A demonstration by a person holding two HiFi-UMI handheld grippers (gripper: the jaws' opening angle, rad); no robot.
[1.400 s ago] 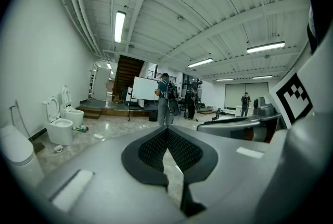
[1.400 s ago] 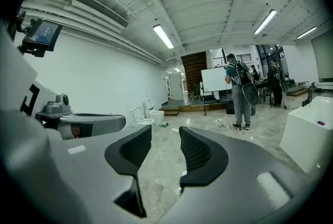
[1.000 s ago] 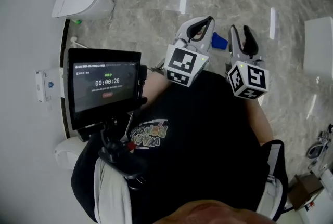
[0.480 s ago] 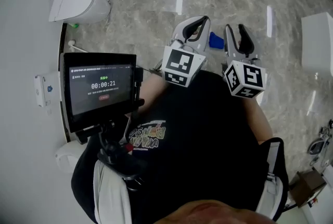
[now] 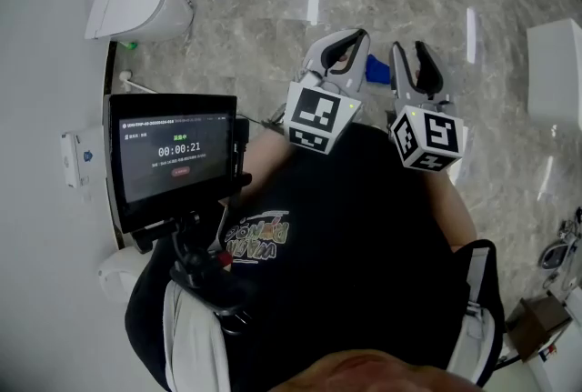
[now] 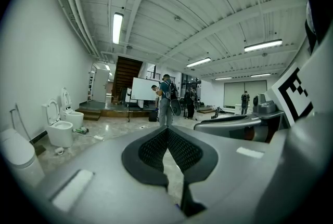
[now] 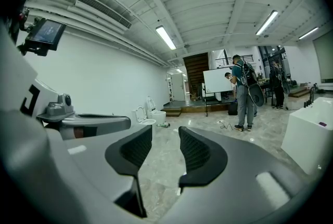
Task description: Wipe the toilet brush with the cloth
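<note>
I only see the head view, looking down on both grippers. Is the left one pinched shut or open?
Observer: Shut. In the left gripper view, the left gripper has its jaws touching at the tips, with nothing held between them.
Operator: And the right one?
Observer: The right gripper is open. Only the floor shows in the gap between its jaws.
Operator: Is anybody else in the room?
Observer: Yes. In the right gripper view, a person wearing a backpack stands far off, beside a whiteboard.
</note>
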